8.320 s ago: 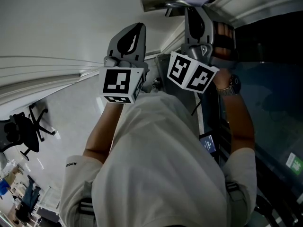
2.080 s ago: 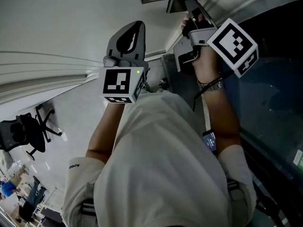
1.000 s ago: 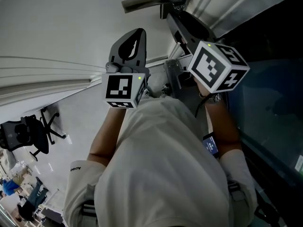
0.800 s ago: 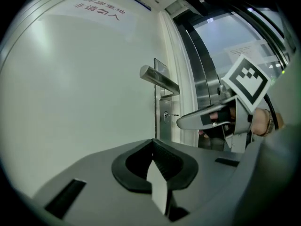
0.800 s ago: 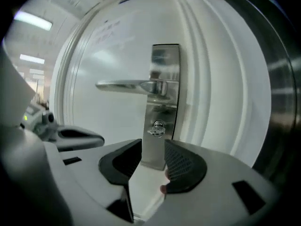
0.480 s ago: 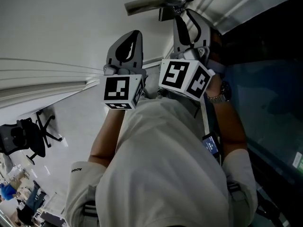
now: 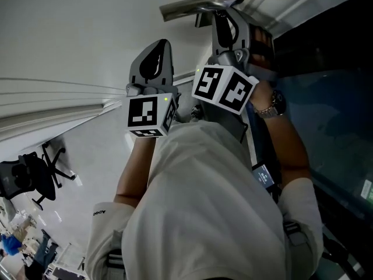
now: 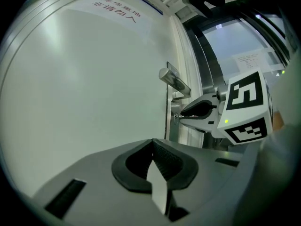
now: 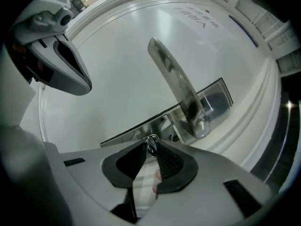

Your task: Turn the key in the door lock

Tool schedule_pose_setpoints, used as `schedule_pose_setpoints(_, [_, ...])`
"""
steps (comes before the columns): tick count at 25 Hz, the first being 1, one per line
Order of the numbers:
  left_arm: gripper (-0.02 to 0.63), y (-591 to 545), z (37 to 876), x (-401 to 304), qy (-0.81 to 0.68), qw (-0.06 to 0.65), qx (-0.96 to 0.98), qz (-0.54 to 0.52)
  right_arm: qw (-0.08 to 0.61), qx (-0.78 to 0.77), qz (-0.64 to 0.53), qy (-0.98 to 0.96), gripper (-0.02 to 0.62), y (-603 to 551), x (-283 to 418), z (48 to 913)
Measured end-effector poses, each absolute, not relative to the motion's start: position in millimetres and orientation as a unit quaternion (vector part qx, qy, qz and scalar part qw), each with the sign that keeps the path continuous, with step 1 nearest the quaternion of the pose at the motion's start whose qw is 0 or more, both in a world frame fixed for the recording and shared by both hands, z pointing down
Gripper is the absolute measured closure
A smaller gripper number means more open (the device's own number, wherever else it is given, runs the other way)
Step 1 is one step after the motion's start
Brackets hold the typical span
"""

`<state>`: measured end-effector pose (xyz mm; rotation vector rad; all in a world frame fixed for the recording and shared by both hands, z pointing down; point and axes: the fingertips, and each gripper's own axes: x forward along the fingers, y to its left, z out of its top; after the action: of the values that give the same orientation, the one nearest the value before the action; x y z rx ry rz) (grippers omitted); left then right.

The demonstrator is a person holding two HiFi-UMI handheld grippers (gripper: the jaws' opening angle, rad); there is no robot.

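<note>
Closing right tongs point(image 9: 151, 147): the jaws are coming together now, and the small metal key point(image 9: 151, 142) sits right between their tips, a dark ribbed pad pressed on either side of its head.
Key position: it is lodged in the long metal lock plate point(image 9: 214, 98), just below the root of the lever handle point(image 9: 176, 86), close to the door's latch edge. From the left gripper view the key point(image 8: 176, 116) shows as a tiny glint at the nose of the right tongs.
Right tongs pose: in the head view they reach up to the door just under the handle point(image 7: 192, 6), with their marker cube point(image 7: 224, 89) facing the camera.
Left tongs point(image 8: 153, 150): clenched on nothing, the tips meeting in a point with bare white door point(image 8: 94, 79) ahead of them.
Left tongs pose: in the head view they hang beside the right pair, left of it and well short of the handle and the key, touching neither; their own cube point(image 7: 148, 112) shows a small green light at its corner.
Door: a plain pale panel with moulded trim, and a notice point(image 8: 115, 12) with print too small to read near its top.
Surroundings: a dark glass panel point(image 7: 332, 98) runs along the right of the door; a wristwatch point(image 7: 275, 105) sits on the right arm; an office chair point(image 7: 29, 177) stands on the floor far off to the left.
</note>
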<state>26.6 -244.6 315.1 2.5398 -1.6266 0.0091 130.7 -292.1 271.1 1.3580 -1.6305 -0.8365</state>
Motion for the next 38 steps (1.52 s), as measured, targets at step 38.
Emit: schedule_pose_setpoints(38, [0.597,-247.3,315.2,35.9,-0.52,0.042,0.853,0.034,-0.103,0.558,0.313,-0.761,0.583,-303.4,149.2,270.7])
